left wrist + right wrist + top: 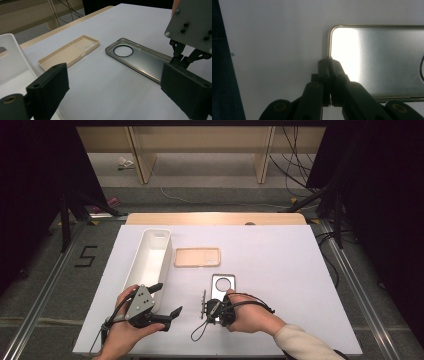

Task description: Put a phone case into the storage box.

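- The grey phone case is seen lying flat on the white tabletop, toward the middle of its near edge.
- Its near rim is pinched by the right gripper, whose jaws are closed on that edge.
- The left gripper is held near the near-left corner, its jaws spread wide with nothing between them.
- A beige phone case is laid further in, just beside a white tray on the left.

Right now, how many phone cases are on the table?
2. A beige phone case lies flat beside the white bin. A clear grey phone case lies nearer the person, its near rim pinched by the right gripper. The bin's inside looks empty.
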{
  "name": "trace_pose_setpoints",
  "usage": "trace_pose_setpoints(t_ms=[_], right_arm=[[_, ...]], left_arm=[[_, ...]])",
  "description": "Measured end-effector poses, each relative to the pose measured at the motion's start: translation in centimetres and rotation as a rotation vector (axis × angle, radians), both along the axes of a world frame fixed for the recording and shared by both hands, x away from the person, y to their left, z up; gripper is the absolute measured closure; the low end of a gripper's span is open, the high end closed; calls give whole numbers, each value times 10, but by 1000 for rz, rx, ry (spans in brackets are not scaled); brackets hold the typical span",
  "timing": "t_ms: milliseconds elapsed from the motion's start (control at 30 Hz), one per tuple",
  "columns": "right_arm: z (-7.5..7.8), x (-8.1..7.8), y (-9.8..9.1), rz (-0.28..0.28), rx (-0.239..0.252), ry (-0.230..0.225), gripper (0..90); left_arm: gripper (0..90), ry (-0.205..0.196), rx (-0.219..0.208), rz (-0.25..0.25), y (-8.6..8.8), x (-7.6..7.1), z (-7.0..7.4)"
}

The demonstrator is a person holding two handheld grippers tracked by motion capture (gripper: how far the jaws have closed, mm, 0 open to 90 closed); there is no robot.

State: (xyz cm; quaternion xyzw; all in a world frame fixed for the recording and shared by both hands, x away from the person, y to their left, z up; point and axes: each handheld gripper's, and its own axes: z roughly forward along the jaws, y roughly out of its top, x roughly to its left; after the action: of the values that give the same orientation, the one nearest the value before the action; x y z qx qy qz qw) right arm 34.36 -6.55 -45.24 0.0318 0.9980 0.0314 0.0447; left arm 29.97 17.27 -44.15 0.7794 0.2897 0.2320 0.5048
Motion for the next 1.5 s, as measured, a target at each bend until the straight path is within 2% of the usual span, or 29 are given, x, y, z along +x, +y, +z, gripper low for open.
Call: trace_pose_setpoints(t_ms=[33, 167, 233, 333, 367, 600, 800, 1067, 1100, 1167, 1233, 1333, 1433, 1500], right_arm=[[2, 1, -2, -7, 25, 7, 888], [7, 2, -5, -18, 32, 13, 888], [9, 3, -9, -21, 71, 15, 889], [12, 3, -11, -33, 88, 18, 889], [14, 4, -14, -38, 122, 14, 890], [18, 4, -19, -50, 158, 11, 890], [24, 2, -26, -62, 213, 1, 890], [36, 3, -39, -97, 323, -23, 890], [38, 4, -42, -81, 356, -29, 890], [40, 4, -44, -77, 369, -34, 890], [42, 4, -48, -75, 415, -44, 891], [43, 4, -49, -66, 437, -55, 890], [44, 3, -50, -63, 455, -61, 891], [45, 2, -51, -64, 461, -63, 891]], left_arm=[[80, 0, 0, 0, 0, 0, 0], [82, 1, 1, 1, 0, 0, 0], [82, 0, 2, 3, 1, 0, 0], [83, 0, 2, 3, 1, 0, 0], [84, 1, 2, 3, 1, 0, 0], [84, 0, 1, 3, 1, 0, 0], [86, 0, 2, 6, 1, 0, 0], [91, 2, -3, 4, 1, 0, 0], [92, 1, 0, 4, 1, 0, 0], [93, 3, -2, 3, 1, 0, 0], [96, 5, -4, 4, 0, 0, 0], [98, 14, -18, 0, -1, 0, 1], [101, 46, -71, -11, -3, 1, 5], [106, 57, -81, -17, -7, 2, 10]])
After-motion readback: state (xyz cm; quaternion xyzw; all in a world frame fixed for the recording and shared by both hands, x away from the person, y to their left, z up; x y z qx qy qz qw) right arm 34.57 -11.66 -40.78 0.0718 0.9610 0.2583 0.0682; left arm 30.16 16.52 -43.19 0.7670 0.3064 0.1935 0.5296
